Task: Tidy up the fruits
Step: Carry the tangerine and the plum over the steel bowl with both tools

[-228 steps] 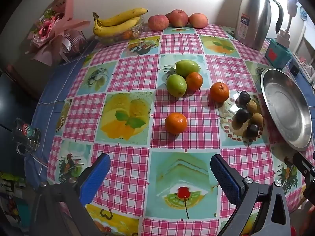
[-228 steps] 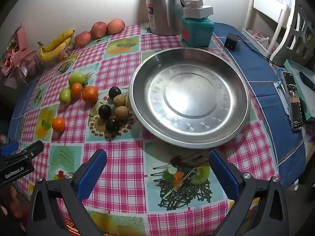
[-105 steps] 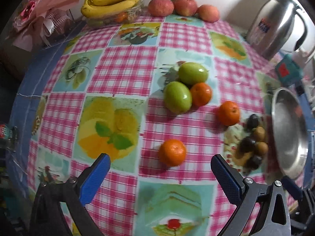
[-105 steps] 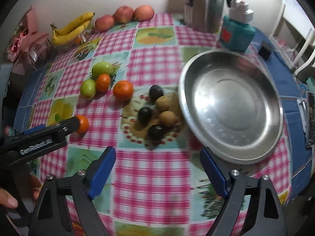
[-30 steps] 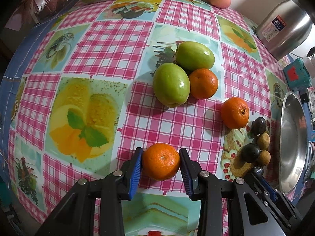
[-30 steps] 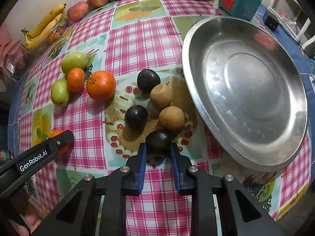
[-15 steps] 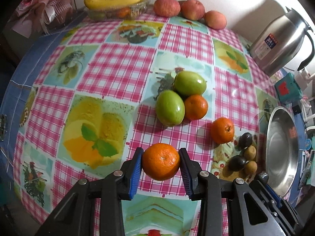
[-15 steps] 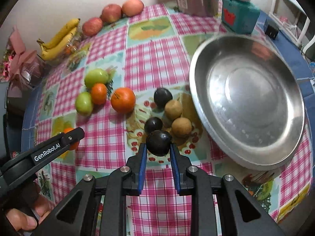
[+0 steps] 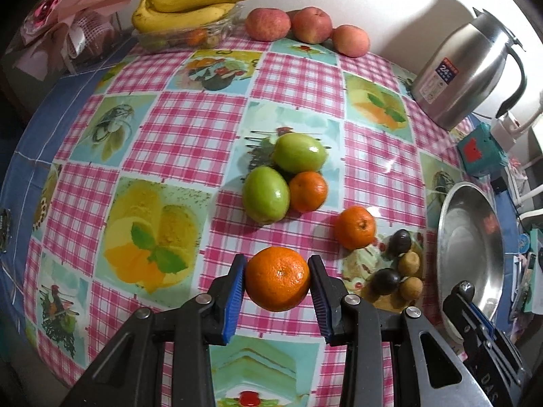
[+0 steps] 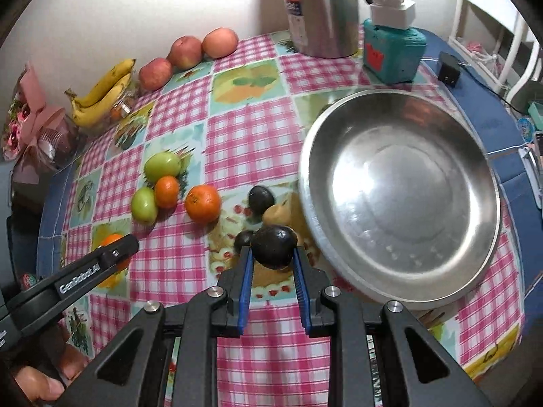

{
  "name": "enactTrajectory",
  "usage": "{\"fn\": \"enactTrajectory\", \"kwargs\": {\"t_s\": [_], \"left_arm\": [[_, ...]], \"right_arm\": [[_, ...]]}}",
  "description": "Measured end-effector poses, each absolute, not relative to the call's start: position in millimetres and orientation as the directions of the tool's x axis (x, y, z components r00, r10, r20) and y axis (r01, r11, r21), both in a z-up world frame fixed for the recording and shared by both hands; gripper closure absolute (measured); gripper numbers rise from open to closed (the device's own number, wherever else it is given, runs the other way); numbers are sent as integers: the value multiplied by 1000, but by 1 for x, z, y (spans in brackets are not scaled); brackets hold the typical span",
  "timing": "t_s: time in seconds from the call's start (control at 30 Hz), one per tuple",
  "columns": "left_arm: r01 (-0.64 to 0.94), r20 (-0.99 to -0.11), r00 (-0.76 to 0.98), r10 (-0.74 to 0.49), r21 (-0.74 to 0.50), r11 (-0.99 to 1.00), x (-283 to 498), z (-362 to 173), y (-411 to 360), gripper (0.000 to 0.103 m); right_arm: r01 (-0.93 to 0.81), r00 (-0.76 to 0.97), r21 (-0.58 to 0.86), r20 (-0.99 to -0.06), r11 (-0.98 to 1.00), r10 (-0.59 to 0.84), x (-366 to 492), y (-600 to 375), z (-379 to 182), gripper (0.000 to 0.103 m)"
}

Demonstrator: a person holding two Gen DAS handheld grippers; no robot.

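My left gripper [image 9: 276,279] is shut on an orange tangerine [image 9: 277,278], held clear above the checked tablecloth. My right gripper [image 10: 273,252] is shut on a dark plum [image 10: 274,246], lifted above the small fruit pile. On the cloth lie two green fruits [image 9: 298,152] [image 9: 265,193], a small tangerine [image 9: 308,191] and another tangerine [image 9: 355,227]. Two dark plums [image 9: 399,239] and two brown fruits [image 9: 409,264] remain beside the steel tray [image 10: 400,203], whose bare inside shows at the right. The left gripper's arm [image 10: 78,276] crosses the lower left of the right wrist view.
Bananas [image 9: 190,5] in a clear box and three apples [image 9: 310,24] line the wall at the back. A steel kettle [image 9: 465,71] and a teal box [image 9: 480,151] stand at the back right. A pink bouquet [image 9: 64,20] sits at the back left corner.
Both grippers have risen with their fruit: the tangerine and the dark plum have left the cloth. More of the table shows in both views.
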State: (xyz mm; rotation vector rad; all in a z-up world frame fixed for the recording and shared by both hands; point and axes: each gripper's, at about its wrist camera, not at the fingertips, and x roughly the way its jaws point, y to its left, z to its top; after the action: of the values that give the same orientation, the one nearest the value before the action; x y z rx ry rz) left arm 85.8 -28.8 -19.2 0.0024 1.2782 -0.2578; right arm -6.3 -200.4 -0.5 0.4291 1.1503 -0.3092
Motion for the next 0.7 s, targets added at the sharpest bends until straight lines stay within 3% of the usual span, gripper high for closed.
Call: {"fn": "enactTrajectory", "kwargs": {"t_s": [0.7], "left_arm": [[447,-933,238,-269,-140,884,67,3,-145,64]], "right_arm": [[674,348,92,-915,733,-205,-41,-296,5,79]]}}
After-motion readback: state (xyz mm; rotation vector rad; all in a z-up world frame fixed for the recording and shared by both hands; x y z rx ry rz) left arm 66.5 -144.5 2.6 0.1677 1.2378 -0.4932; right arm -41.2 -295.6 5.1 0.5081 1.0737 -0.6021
